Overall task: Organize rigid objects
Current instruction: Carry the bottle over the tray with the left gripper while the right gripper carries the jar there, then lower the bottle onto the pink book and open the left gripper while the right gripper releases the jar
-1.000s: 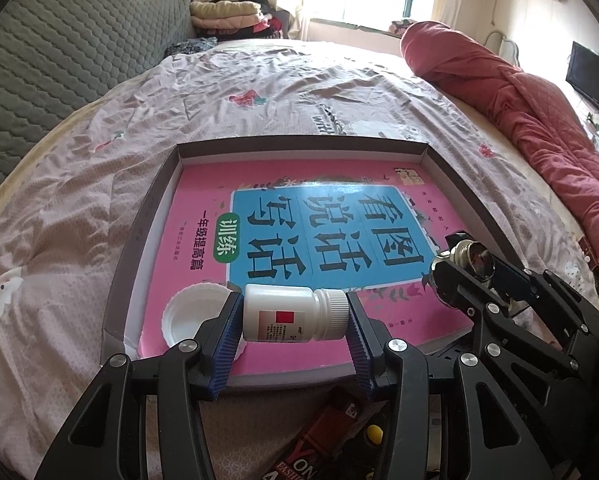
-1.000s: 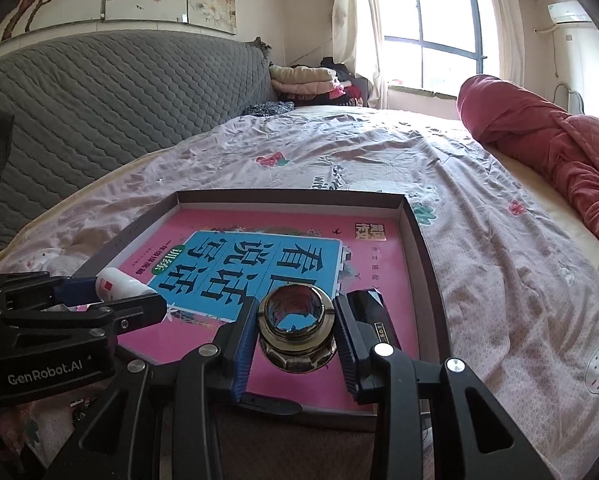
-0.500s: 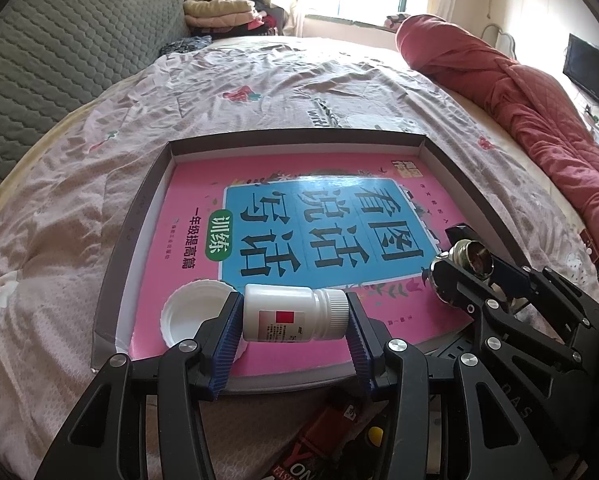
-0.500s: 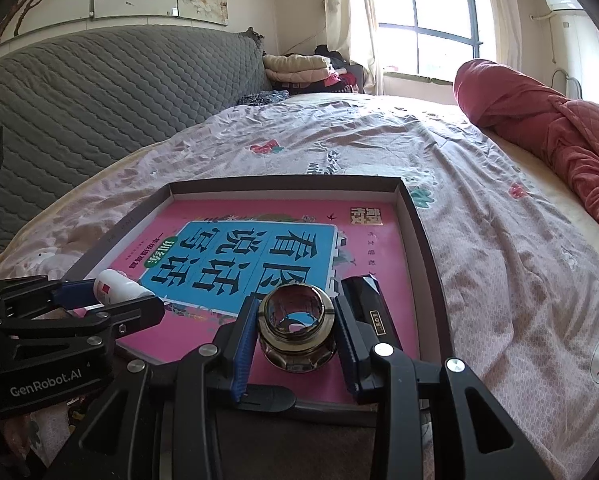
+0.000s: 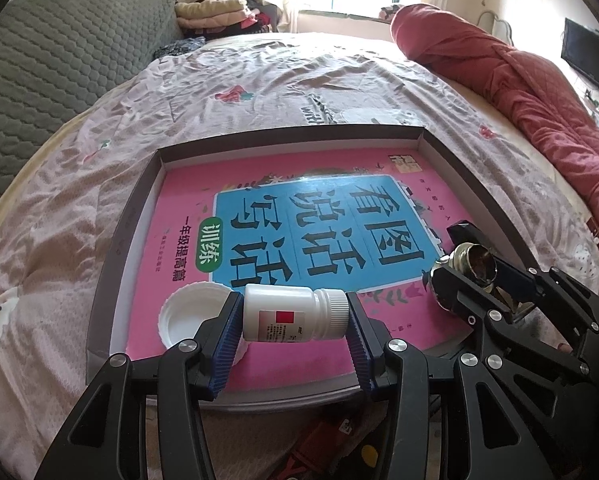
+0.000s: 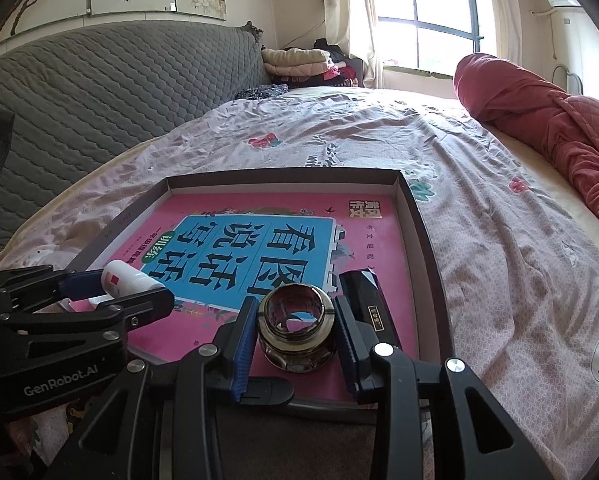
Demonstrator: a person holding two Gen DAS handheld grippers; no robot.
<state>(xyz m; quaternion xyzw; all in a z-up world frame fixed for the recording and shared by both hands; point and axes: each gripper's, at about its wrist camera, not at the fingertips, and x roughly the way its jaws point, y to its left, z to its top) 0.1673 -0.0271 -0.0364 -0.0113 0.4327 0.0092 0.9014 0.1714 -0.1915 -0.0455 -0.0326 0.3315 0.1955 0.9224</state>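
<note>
Nearest the cameras, both hands carry a load: the left gripper [image 5: 294, 322] is clenched end to end on a small white bottle [image 5: 293, 312], held sideways with its cap to the right, and the right gripper [image 6: 295, 330] is clamped on a squat dark glass jar [image 6: 296, 330], mouth open toward the lens; both objects sit low over the near edge of the shallow grey box [image 6: 423, 240] that lies on the bed [image 6: 499, 216]; so the step in hand looks like placing, not picking; just left of the bottle a white lid [image 5: 189, 312] lies on the pink book [image 5: 283, 216] that lines the box, and just right of the jar rests a small black case [image 6: 369, 300]; next, each gripper should lower onto bare pink cover, clear of lid and case, then release; the bottle may roll once freed.
</note>
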